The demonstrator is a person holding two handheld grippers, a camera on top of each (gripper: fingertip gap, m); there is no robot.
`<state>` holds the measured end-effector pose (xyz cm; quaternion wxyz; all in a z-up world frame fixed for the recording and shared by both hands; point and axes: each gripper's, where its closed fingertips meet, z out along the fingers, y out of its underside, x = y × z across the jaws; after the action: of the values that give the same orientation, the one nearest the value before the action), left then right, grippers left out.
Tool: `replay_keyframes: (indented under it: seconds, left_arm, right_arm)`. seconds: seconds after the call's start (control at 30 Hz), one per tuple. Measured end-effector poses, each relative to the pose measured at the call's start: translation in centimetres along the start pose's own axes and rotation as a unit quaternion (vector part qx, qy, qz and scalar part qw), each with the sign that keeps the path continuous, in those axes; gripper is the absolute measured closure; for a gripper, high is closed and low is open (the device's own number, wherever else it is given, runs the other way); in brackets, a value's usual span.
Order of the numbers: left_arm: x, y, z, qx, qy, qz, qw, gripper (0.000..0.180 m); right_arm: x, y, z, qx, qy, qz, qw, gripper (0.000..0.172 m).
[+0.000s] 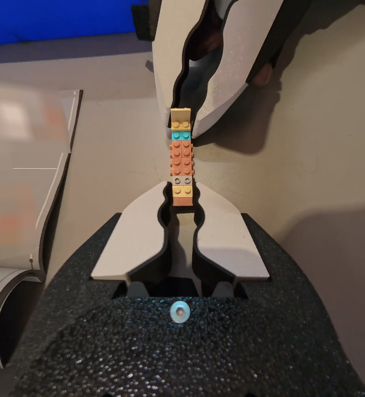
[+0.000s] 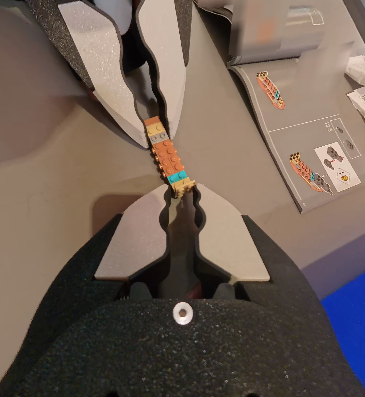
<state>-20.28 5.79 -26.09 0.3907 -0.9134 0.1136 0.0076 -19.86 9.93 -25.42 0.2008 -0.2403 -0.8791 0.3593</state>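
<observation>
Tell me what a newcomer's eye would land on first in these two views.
A slim brick strip, mostly orange with tan, teal and grey pieces, spans mid-frame above a grey table. The left tongs grip its tan-and-brown end and the right tongs its other tan end. An open booklet with build diagrams lies flat at right in the right wrist view.

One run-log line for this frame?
left gripper: shut on brick strip, tan-grey end | right gripper: shut on its tan-teal end | open instruction booklet beside | grey table
</observation>
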Motion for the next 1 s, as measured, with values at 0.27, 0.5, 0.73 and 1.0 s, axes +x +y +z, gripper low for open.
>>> replay_keyframes:
  seconds: [0.27,0.5,0.73,1.0]
  left_arm:
    - [0.0,0.0,0.0,0.000,-0.001,0.007,1.000,0.163]
    - [0.2,0.0,0.0,0.004,0.009,0.002,1.000,0.161]
    - [0.1,-0.3,-0.4,0.023,0.025,-0.018,0.999,0.150]
    - [-0.8,-2.4,-2.5,0.131,0.025,-0.002,0.991,0.151]
  right_arm:
    - [0.0,0.0,0.0,0.000,0.000,0.000,1.000,0.153]
    - [-0.3,0.2,0.1,-0.004,-0.006,-0.006,1.000,0.150]
    - [-0.2,0.3,-0.1,-0.004,-0.012,0.001,1.000,0.144]
    - [0.2,0.0,-0.6,0.018,-0.005,0.003,1.000,0.142]
